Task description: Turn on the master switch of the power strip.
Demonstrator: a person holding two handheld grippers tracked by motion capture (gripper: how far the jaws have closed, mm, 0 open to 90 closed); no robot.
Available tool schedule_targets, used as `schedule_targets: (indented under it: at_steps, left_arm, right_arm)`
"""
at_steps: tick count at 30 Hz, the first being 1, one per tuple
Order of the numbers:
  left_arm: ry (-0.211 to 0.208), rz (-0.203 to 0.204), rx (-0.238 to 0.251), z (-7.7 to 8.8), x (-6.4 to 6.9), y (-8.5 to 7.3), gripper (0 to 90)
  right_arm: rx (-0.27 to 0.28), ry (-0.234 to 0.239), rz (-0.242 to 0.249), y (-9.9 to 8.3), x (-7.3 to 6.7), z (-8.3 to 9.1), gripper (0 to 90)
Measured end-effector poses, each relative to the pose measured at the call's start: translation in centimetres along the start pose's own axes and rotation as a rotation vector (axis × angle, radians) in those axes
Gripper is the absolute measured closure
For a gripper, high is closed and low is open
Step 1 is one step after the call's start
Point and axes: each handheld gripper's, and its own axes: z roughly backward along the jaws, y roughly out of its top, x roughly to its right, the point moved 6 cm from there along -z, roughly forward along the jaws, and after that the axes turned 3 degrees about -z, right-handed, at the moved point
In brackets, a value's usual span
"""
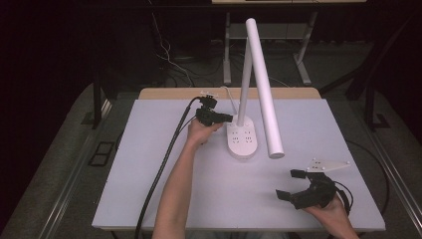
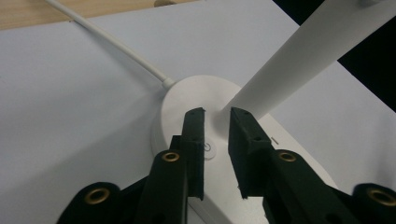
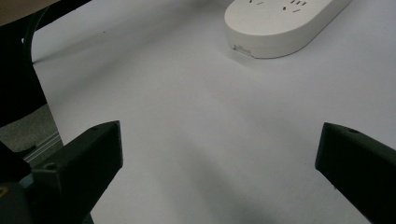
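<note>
A white desk lamp stands mid-table: an oval base with sockets point(image 1: 242, 139), an upright stem and a long tube head point(image 1: 263, 89) slanting toward me. My left gripper point(image 1: 230, 118) reaches the base's far end from the left. In the left gripper view its jaws point(image 2: 216, 114) hover just above the base point(image 2: 187, 100) beside the stem's foot, a narrow gap between them and nothing clamped; the round power button point(image 2: 208, 148) lies under that gap. My right gripper point(image 1: 289, 184) rests near the table's front right, jaws wide open point(image 3: 219, 144) and empty, pointing toward the base point(image 3: 280, 23).
The lamp's white cord point(image 2: 112, 44) runs from the base to the table's back edge. The pale grey tabletop point(image 1: 149, 174) ends in a wooden strip at the rear. A black cable point(image 1: 164, 164) trails from the left gripper off the front edge. Dark floor and metal frames surround the table.
</note>
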Motion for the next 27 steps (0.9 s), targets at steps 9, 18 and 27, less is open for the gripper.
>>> schedule_targets:
  at_steps: [9,18,27]
  left_arm:
    - [0.018,0.031,0.002,-1.0,0.2,-0.4,89.2]
    - [0.023,0.007,-0.025,-1.6,0.2,-1.0,89.5]
    - [0.063,-0.005,-0.041,-1.7,0.4,-1.0,89.9]
  right_arm:
    - [-0.001,-0.001,-0.004,0.0,0.0,0.0,0.2]
    - [-0.005,-0.001,0.001,0.0,0.0,-0.1,0.2]
    - [-0.005,-0.005,0.008,0.0,0.0,-0.1,0.2]
